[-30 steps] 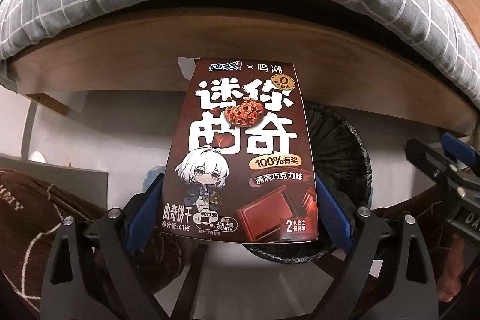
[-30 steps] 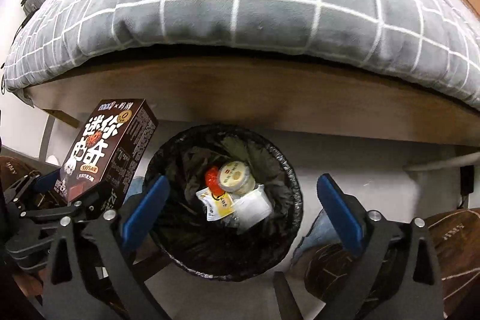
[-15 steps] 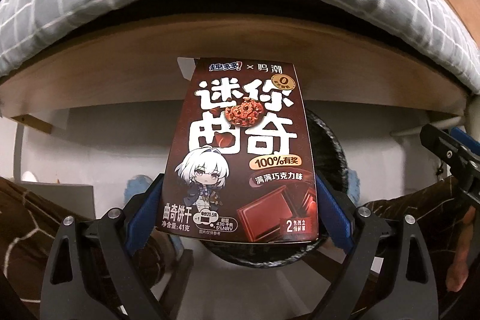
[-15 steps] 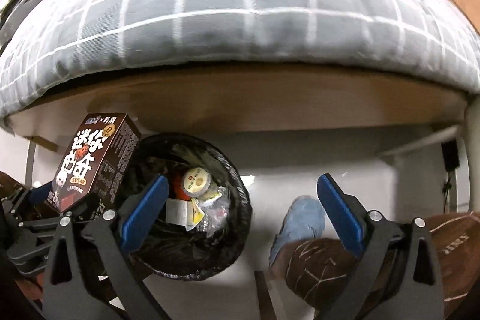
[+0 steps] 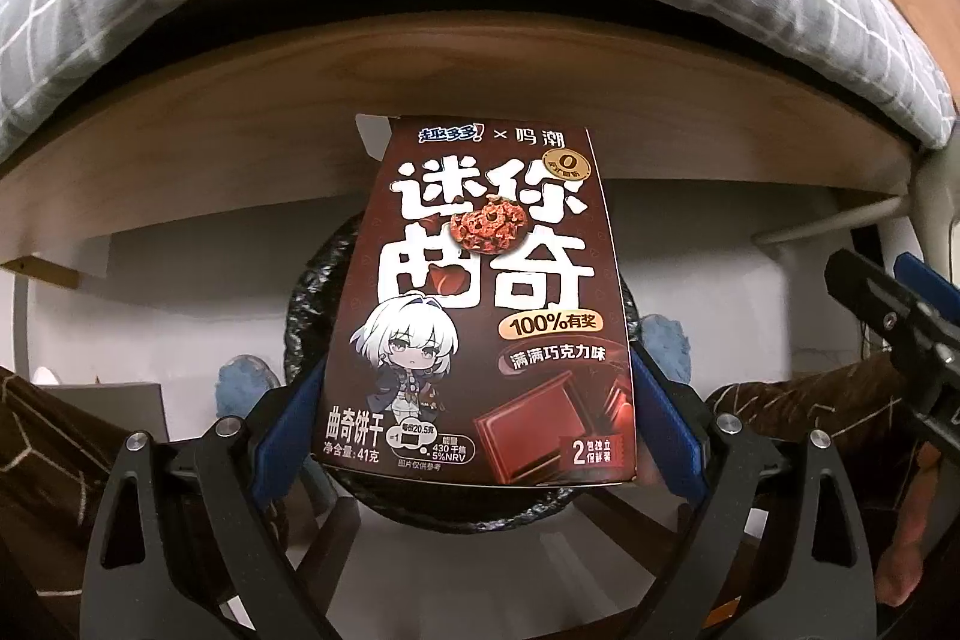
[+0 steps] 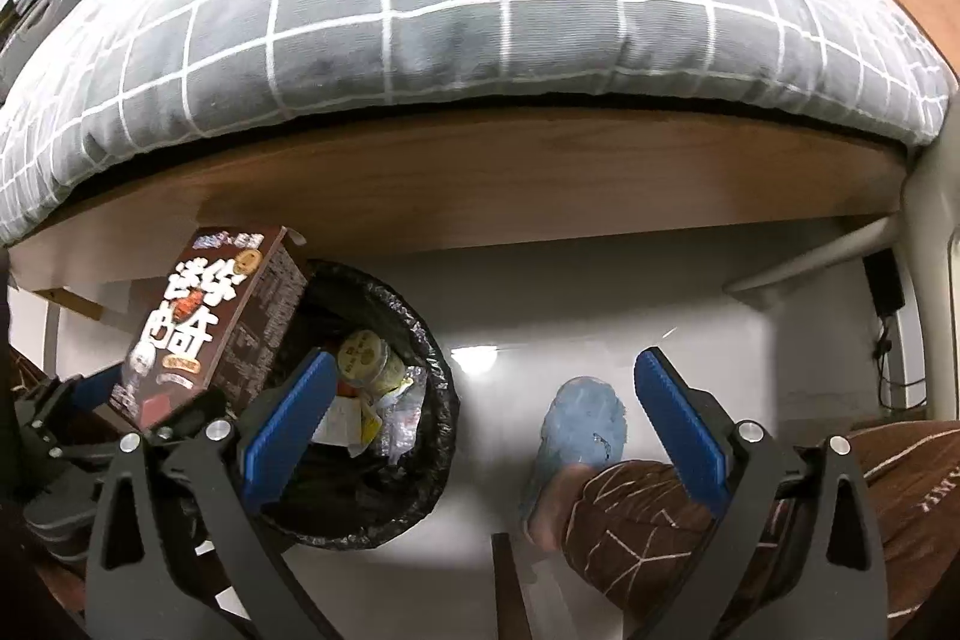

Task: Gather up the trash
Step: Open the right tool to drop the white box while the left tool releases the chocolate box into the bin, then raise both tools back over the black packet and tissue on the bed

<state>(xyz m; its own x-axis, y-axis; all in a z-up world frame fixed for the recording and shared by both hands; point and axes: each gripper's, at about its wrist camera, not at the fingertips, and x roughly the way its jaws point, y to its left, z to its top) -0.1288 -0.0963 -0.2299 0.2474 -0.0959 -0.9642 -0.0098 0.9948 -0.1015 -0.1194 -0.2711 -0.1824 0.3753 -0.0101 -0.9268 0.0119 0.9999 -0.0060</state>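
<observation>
1. Cookie box [image 5: 480, 316] clamped between the blue pads of my left hand-held gripper [image 5: 477, 421], gripped low on its two side faces, long axis upright and running away from me.
2. Trash bin [image 6: 384, 466] with a black liner sits on the floor directly beyond and below the box; in the left wrist view its rim shows around both sides of the box.
3. Right hand-held gripper [image 6: 480, 418] is spread apart and holds nothing, off to the right of the bin over bare floor near my blue slipper [image 6: 579, 421].
4. Left is the nearer hand. Judgement: box looks lined up over the bin's near-left rim, so opening the pads should drop it in.
5. Bin already holds a cup and wrappers [image 6: 363, 382].
</observation>
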